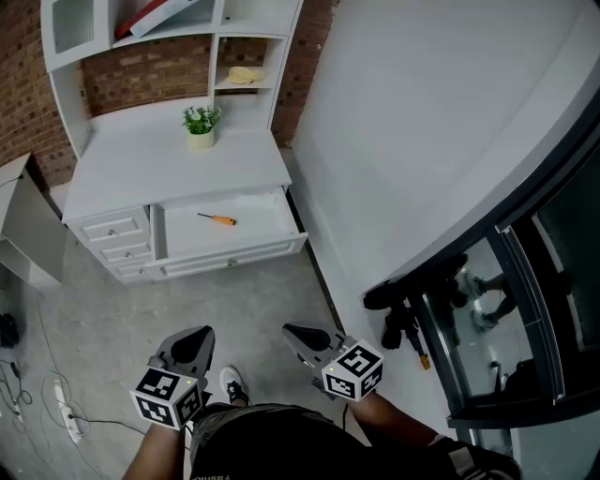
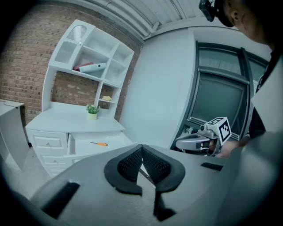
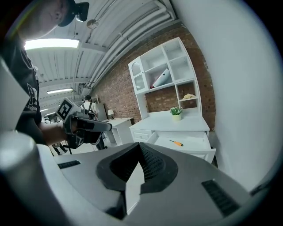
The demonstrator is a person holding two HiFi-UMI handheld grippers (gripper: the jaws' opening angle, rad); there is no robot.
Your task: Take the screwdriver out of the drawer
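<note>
Both grippers hang low in front of the person, well back from the white desk. The left gripper (image 1: 194,339) has its fingers (image 2: 130,163) pressed together at the tips with nothing between them. The right gripper (image 1: 302,337) is the same, with its fingers (image 3: 152,165) meeting at the tips and nothing caught in them. Each carries a cube of black-and-white square markers, which are patterns rather than words.

The screwdriver (image 1: 217,219), with an orange handle and a thin dark shaft, lies alone on the floor of the open drawer (image 1: 272,214), toward its back and left of middle. Neither gripper is near it. Its tip is too small to make out.

On the tabletop (image 1: 141,159) above the drawer stands a little potted plant (image 1: 200,125). A pale yellow thing (image 1: 242,75) sits in the cubby behind it, but I cannot tell what it is. On the upper shelf a red-and-white object (image 1: 155,14) is cut off by the top of the head view. Some print on the person's waistband (image 1: 212,476) is clipped by the bottom edge and cannot be read.
</note>
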